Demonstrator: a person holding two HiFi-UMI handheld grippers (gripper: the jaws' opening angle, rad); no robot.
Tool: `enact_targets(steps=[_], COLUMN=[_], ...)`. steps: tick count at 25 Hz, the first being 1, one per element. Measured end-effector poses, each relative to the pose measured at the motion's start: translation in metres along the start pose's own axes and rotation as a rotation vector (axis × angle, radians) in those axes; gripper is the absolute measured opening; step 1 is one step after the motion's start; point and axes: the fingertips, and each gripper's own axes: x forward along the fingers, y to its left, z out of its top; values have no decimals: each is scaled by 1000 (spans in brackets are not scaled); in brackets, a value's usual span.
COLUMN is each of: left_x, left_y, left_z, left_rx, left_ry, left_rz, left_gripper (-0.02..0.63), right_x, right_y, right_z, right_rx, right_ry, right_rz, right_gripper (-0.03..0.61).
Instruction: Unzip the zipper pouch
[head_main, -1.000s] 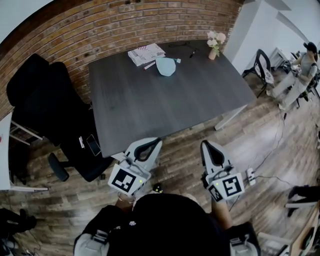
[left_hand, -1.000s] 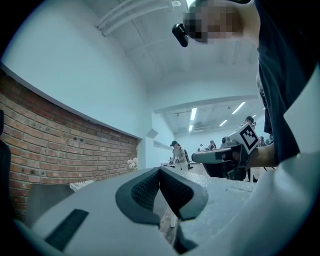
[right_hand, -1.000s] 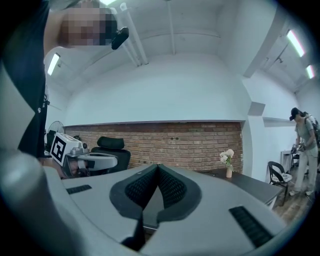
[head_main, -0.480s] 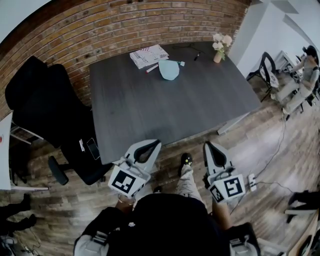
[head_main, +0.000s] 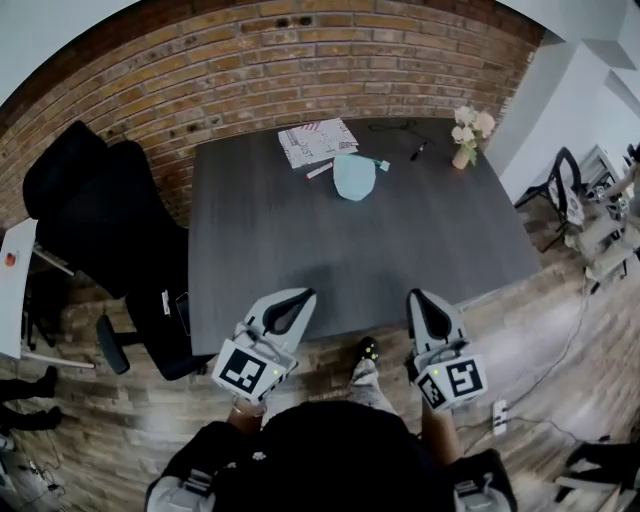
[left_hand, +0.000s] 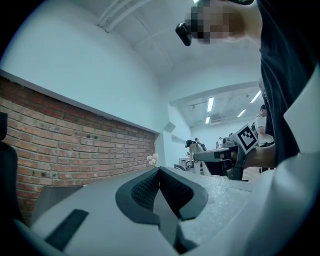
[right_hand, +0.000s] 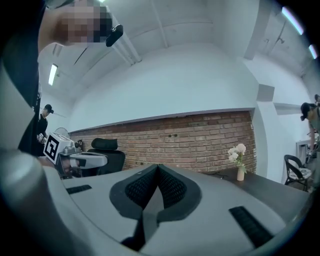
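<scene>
1. Nearest the camera, the left gripper (head_main: 303, 296) and the right gripper (head_main: 414, 296) hang side by side over the near edge of the table (head_main: 300, 250). Each has a smooth white shell and carries a cube of black-and-white square markers.
2. Both tools are pressed together and pinch nothing. In each gripper view the black, finely ribbed pads (left_hand: 145, 190) (right_hand: 140, 187) meet along one seam.
3. The table is a dark grey rectangle with a matte, faintly streaked top. It stands on a floor (head_main: 540, 330) of brown wood planks.
4. The zipper pouch (head_main: 354, 176) lies flat on the far half of the table, well apart from both grippers. It is pale blue, soft-looking and dome-shaped, rounded towards the camera. A small teal tab sticks out at its far right corner. The zipper itself is too small to make out.
5. Just beyond the pouch lies a printed booklet (head_main: 317, 141) with a thin red pen (head_main: 320, 170) beside it. Towards the far right corner stands a small vase of pale flowers (head_main: 467, 135), with a black cable (head_main: 400, 128) to its left.
6. A rough red-brown brick wall (head_main: 250, 70) stands behind the table. A black office chair (head_main: 90, 220) is at the left.
</scene>
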Motion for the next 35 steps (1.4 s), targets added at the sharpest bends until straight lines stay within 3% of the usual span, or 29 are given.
enact_targets(steps=[24, 35], left_x=[172, 203], left_y=[59, 80], left_z=[1, -6], left_rx=[2, 31], left_ry=[86, 146], left_rz=[280, 363], left_gripper=[3, 3], right_x=[124, 180], right_y=[-185, -219], right_z=[-18, -50], right_rx=[76, 59], right_ry=[65, 151], right_rz=[200, 275], right_gripper=[2, 2])
